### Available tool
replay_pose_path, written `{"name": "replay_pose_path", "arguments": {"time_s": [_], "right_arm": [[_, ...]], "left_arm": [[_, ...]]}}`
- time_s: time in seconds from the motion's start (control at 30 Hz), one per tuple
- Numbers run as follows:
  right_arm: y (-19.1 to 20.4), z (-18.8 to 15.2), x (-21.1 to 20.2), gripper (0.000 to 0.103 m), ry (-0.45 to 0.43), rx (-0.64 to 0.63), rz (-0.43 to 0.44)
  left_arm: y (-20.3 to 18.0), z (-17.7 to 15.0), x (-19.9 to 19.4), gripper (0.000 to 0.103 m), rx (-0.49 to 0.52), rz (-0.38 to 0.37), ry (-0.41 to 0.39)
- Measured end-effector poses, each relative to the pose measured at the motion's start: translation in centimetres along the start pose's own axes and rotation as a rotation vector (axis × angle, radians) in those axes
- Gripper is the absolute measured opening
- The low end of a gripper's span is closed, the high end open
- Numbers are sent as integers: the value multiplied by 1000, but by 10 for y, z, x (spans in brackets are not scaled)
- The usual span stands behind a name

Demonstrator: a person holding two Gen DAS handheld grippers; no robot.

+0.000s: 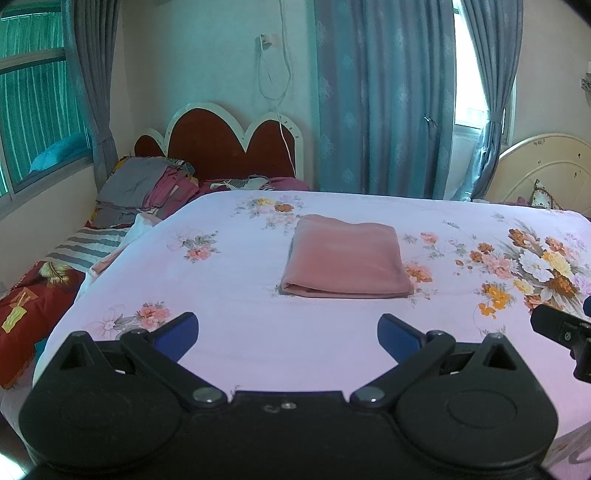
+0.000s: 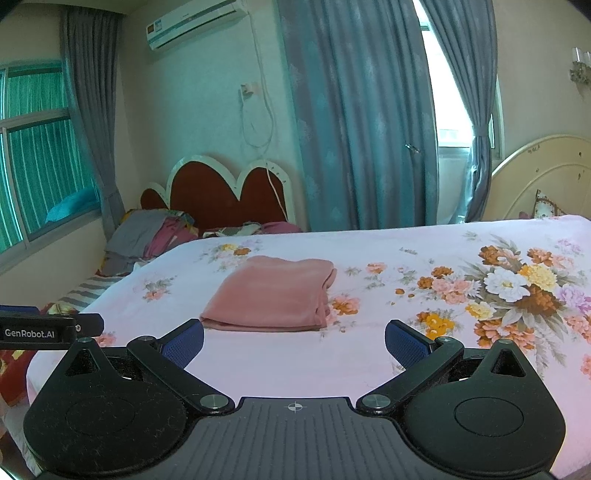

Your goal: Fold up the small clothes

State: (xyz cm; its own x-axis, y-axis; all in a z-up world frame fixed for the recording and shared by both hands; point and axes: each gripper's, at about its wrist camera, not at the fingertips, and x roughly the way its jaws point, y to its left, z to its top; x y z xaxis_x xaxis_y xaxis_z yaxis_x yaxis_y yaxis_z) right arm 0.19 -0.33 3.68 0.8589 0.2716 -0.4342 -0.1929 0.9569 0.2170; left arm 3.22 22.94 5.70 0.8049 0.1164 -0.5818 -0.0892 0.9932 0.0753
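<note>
A folded pink garment [image 1: 347, 256] lies flat on a bed covered by a pale pink floral sheet [image 1: 229, 295]. It forms a neat rectangle, its thick folded edge facing the cameras.

The left hand-held gripper [image 1: 288, 338] hangs over the sheet on the near side of the garment, apart from it. Its two blue-padded fingers [image 1: 177, 334] are spread wide with nothing between them. The right hand-held gripper [image 2: 294, 341] is also on the near side of the garment, a little to its right, fingers [image 2: 406, 345] likewise spread wide and empty. Neither touches the cloth.

A large printed bouquet [image 2: 517, 291] on the sheet sits to the right of the garment. Beyond the garment to its left, a second bed with a dark red scalloped headboard [image 1: 221, 142] carries a loose heap of grey and purple clothes [image 1: 147, 188]. Blue-grey curtains [image 1: 384, 96] hang behind the garment, and a cream headboard [image 2: 546, 177] stands to its far right. A wall air conditioner [image 2: 192, 24] is mounted high above the red headboard.
</note>
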Motion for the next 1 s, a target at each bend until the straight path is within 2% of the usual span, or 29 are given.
{"name": "replay_pose_path", "arguments": {"time_s": [0.67, 0.87, 1.0], "right_arm": [[10, 4, 32, 103, 48, -5, 8], [3, 5, 56, 103, 84, 18, 3], [-9, 2, 79, 103, 116, 39, -22]], "left_arm": [[10, 4, 29, 103, 4, -17, 39], [16, 7, 49, 103, -32, -74, 6], [17, 16, 81, 103, -35, -73, 48]]}}
